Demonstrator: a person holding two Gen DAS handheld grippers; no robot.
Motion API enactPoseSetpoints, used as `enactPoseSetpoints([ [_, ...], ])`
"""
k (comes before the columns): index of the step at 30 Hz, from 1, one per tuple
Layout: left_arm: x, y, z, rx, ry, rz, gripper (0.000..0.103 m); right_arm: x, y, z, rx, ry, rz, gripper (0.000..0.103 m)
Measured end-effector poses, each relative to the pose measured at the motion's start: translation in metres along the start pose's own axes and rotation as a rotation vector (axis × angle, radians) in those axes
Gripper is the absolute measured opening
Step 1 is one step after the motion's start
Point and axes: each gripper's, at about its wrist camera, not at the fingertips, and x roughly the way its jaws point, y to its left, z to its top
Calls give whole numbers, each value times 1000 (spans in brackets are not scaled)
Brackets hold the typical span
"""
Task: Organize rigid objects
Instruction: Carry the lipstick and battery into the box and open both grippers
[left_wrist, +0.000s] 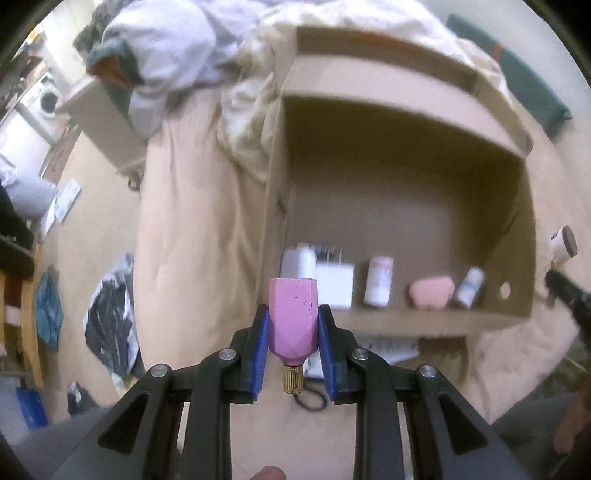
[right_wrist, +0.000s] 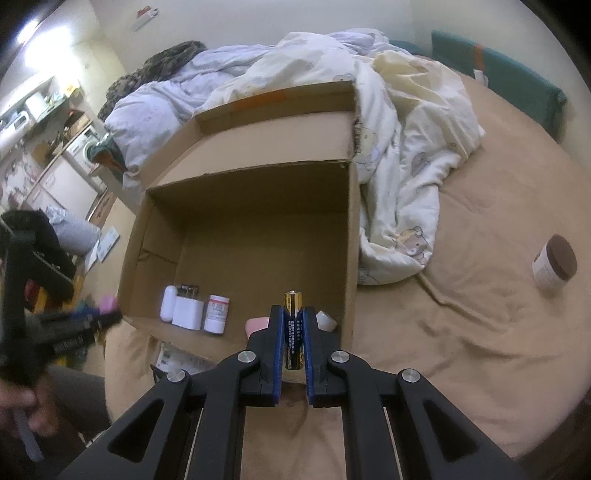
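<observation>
Left claw (left_wrist: 291, 328) clamped on a pink bottle (left_wrist: 292, 314), right claw (right_wrist: 293, 332) on a battery (right_wrist: 293, 317), both above the cardboard box (right_wrist: 351, 221): lower each upright beside the row inside before releasing.

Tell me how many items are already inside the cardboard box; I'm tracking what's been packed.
5, in a row along the near wall of the cardboard box: white case, white charger, white bottle, pink item, small white bottle. More may be hidden under that wall.
</observation>
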Motion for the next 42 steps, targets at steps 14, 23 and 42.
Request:
enactPoseSetpoints([
  [14,34,-41,41,178,-158,66,23,37,21,16,-55,50,-15,11],
  [23,65,-40,44,159,-123,38,23,77,26,24,-66,104,-39,11],
  [42,68,-53,33,240,-160,109,23,97,22,15,-32,155,-37,11],
])
